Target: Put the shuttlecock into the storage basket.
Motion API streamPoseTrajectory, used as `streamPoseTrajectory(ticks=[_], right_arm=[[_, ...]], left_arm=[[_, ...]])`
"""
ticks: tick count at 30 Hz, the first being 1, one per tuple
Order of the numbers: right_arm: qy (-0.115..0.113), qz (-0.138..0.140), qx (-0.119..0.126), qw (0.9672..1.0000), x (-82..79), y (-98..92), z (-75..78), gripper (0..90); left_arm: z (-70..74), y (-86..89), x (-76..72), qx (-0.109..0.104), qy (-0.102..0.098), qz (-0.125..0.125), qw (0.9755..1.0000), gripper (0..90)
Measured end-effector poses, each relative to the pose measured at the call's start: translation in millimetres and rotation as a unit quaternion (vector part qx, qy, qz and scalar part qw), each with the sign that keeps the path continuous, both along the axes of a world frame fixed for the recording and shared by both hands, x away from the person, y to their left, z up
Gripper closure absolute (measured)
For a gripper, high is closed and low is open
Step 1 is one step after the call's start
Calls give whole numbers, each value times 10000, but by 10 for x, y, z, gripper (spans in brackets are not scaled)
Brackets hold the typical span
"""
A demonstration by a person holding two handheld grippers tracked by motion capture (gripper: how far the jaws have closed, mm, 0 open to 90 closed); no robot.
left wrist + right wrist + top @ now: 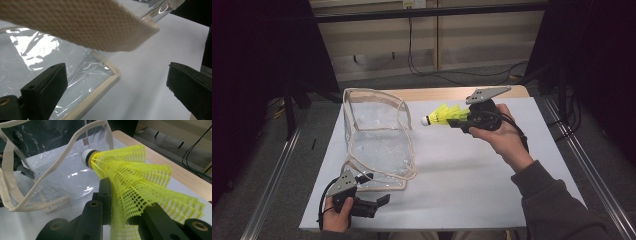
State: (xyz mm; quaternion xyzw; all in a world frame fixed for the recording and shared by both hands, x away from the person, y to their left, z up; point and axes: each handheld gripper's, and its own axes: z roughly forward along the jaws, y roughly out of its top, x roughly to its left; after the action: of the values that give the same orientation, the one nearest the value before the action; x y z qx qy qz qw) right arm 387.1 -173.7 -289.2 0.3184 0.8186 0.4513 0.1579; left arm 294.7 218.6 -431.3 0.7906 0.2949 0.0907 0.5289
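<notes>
Both jaws pinch the shuttlecock (130, 182) by its skirt.

Yellow plastic-mesh shuttlecock (135, 180): bright yellow skirt in a fine open grid pattern; white rounded cork tip ringed by a thin dark band. Clear plastic tote bag with cream woven trim (377, 140): colourless, glossy panels carrying white glare patches; edges and straps are cream with a small basket-weave texture. Flat white table sheet (452, 185): plain matt white, unpatterned, with a pale wood-coloured strip along its far edge. Right gripper (464, 121): black body, grey three-cornered plate on top, brass-coloured screw rings visible in the right gripper view. Left gripper (384, 200): black jaws, grey plate. Long dark grey sleeve (557, 200): plain, unpatterned.
</notes>
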Motion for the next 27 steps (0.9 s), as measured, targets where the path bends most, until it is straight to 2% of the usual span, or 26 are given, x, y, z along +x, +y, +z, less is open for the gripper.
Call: streamPoseTrajectory(ticks=[27], right_arm=[[-136,200,-86,9997,32,291,236,783]], left_arm=[[6,1,-3,1,-8,4,10000,32]])
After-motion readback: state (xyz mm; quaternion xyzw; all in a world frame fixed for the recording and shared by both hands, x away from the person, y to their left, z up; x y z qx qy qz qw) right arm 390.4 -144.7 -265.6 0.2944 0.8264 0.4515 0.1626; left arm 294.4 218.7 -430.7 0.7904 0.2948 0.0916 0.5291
